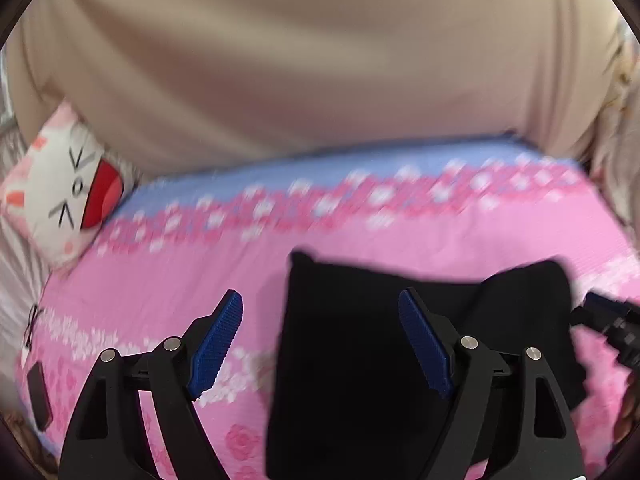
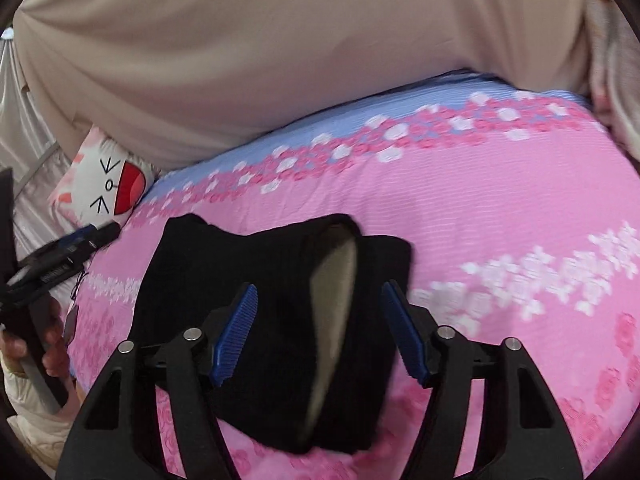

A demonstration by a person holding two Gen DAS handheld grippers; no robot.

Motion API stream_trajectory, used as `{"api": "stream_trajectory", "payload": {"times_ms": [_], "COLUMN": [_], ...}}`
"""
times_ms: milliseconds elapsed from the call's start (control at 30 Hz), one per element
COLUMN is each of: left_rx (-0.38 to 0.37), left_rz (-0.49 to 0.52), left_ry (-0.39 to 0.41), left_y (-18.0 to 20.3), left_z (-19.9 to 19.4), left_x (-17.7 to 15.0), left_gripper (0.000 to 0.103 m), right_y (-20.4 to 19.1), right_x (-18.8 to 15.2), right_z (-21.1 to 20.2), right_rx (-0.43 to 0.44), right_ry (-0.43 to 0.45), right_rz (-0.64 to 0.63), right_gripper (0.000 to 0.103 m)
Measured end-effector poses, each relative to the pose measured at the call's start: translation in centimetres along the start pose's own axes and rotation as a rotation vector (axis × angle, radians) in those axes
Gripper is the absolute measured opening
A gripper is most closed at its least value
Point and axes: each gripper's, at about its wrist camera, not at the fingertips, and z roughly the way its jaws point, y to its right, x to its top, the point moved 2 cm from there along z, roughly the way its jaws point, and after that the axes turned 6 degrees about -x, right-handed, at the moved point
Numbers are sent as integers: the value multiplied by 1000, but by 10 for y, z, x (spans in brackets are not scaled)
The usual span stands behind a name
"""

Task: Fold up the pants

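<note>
The black pants [image 1: 360, 340] lie as a folded bundle on the pink flowered bed cover [image 1: 160, 280]. My left gripper [image 1: 320, 296] hovers over the bundle's left edge, its blue pads wide apart and touching nothing. In the right wrist view the pants [image 2: 192, 264] show a grey inner strip [image 2: 336, 280] along a fold. My right gripper [image 2: 320, 292] stands open above them, and the cloth lies below the gap without being pinched. A hand [image 2: 52, 340] holds the left tool at that view's left edge.
A white cat-face pillow [image 1: 68, 184] leans at the bed's far left corner. A large beige cloth [image 1: 320, 60] fills the background behind the bed. A small dark object [image 1: 38, 396] lies near the bed's left edge. The cover turns light blue [image 2: 360, 120] at the far side.
</note>
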Motion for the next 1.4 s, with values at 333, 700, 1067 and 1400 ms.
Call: {"api": "stream_trajectory", "payload": {"times_ms": [333,700,1067,1400], "left_rx": [12,-41,-1,-61], "left_rz": [42,-33,8,-31], "left_ry": [-29,-93,-113,-70], "left_y": [1,-20,-22,-57], "left_z": [39,54,72,12], "left_x": [-14,-22,-52,-66], "left_gripper": [80,81,96,93], "right_y": [11,-25,-27,-141], "right_x": [-5,1,-2,14], "right_z": [-7,-49,48,37], "right_rx": [-82,-69,-78,30], "right_ry": [38,130,-72,-64], "right_rz": [9,5,22,-253], "right_gripper": [3,8,3,10]}}
